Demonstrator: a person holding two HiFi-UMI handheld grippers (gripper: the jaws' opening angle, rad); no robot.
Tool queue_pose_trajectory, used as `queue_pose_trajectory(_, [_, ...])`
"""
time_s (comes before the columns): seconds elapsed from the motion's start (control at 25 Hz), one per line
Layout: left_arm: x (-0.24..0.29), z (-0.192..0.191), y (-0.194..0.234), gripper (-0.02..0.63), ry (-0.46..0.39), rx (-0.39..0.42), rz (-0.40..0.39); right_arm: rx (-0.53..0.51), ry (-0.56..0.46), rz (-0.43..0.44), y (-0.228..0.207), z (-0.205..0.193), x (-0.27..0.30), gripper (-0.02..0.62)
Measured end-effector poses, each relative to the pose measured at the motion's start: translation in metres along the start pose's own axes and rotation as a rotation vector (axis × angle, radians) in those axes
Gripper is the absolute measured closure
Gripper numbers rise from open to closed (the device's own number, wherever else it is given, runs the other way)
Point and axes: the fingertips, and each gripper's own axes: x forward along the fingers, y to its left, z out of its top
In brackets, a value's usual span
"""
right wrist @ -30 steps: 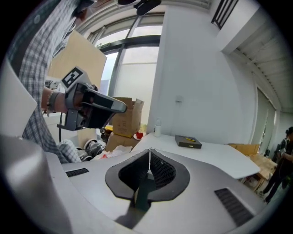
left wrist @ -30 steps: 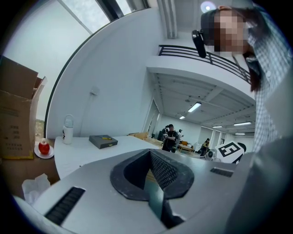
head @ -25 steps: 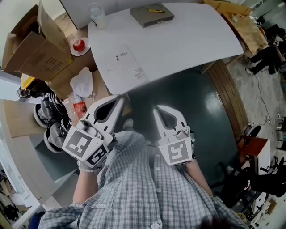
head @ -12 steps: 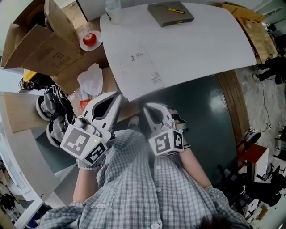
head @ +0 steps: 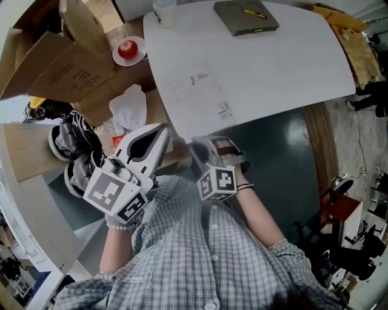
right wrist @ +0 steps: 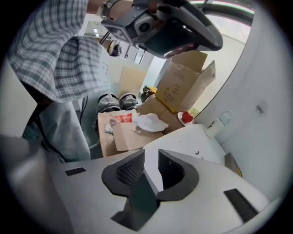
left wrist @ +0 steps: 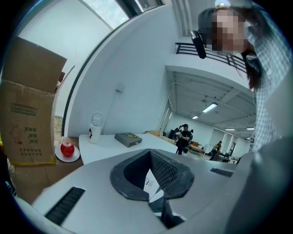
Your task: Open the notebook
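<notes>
Since the flat grey hard-covered notebook [head: 245,16] lies closed at twelve o'clock, on the far side of the white rounded desk [head: 291,66], with a thin yellow pen [head: 254,13] resting on its cover, the reach should end low at the cover's free edge. The pen probably wants clearing first, or it will slide as the cover lifts. One jaw could slip under that edge while the other hand-held gripper pins the book.

Both are well short of it. The left hand-held gripper [head: 161,129], jaws pressed together on nothing, sits at seven o'clock off the desk's near edge. The right hand-held gripper [head: 200,144], at six o'clock just beside that edge, shows a narrow, opening gap with nothing in it.
</notes>
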Motion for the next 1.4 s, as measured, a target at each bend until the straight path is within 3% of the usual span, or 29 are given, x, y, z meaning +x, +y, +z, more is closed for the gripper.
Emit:
queue_pose_trajectory(0.08, [0.002, -0.002, 0.005, 0.6, 0.004, -0.009, -0.003, -0.04, 0.027, 0.038, 0.006, -0.004, 0.01, 0.499])
queue_pose_trajectory(0.48, [0.012, -0.012, 0.015, 0.6, 0.038, -0.03, -0.03, -0.145, 0.109, 0.082, 0.019, -0.023, 0.036, 0.491])
queue_pose_trajectory(0.6, [0.015, -0.017, 0.017, 0.6, 0.058, -0.032, -0.04, -0.107, 0.099, 0.088, 0.019, -0.021, 0.036, 0.499])
queue_pose_trajectory(0.72, [0.021, -0.023, 0.02, 0.6, 0.079, -0.032, -0.047, -0.046, 0.058, 0.096, 0.018, -0.017, 0.031, 0.548])
queue_pose_trajectory(0.88, [0.03, -0.036, 0.022, 0.6, 0.127, -0.045, -0.071, 0.071, 0.011, 0.038, 0.009, -0.014, 0.022, 0.563])
queue_pose_trajectory(1.16, [0.05, -0.096, 0.037, 0.588, 0.333, -0.214, -0.096, 0.259, -0.055, -0.1, -0.011, -0.006, 0.005, 0.569])
queue_pose_trajectory(1.4, [0.063, -0.139, 0.046, 0.479, 0.434, -0.498, -0.114, 0.343, -0.073, -0.184, -0.029, -0.004, -0.009, 0.571])
